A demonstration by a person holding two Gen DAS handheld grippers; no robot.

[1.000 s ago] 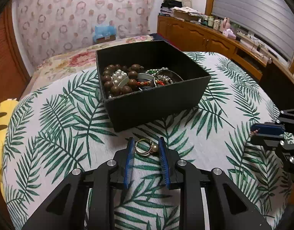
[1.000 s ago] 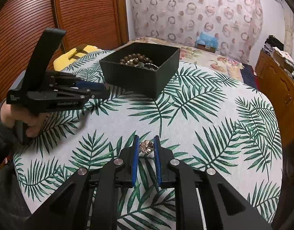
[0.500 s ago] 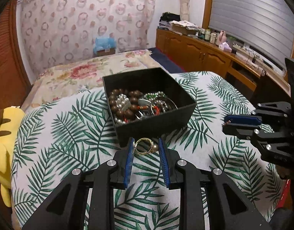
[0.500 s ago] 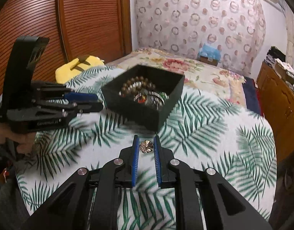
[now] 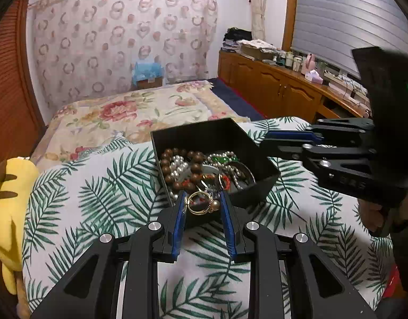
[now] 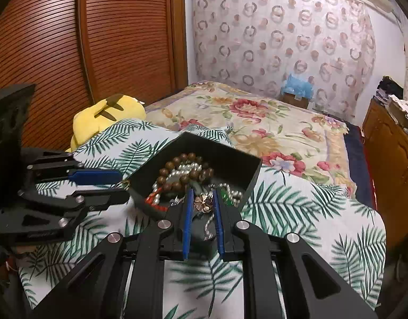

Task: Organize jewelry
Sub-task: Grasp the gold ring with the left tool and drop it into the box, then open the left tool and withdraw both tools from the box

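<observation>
Over the box's point(image 5: 257, 183) near wall, your left claw point(image 5: 202, 204) grips a ring point(image 5: 201, 204); the beads lie at twelve o'clock, just ahead. Your right claw point(image 6: 202, 203), gripping a flower charm point(image 6: 203, 202), hangs over the box interior, so it is nearer the drop.

Jewelry point(image 5: 204, 170) in box point(image 5: 259, 188) on tablecloth point(image 5: 97, 199), bed point(image 5: 140, 111) behind
</observation>
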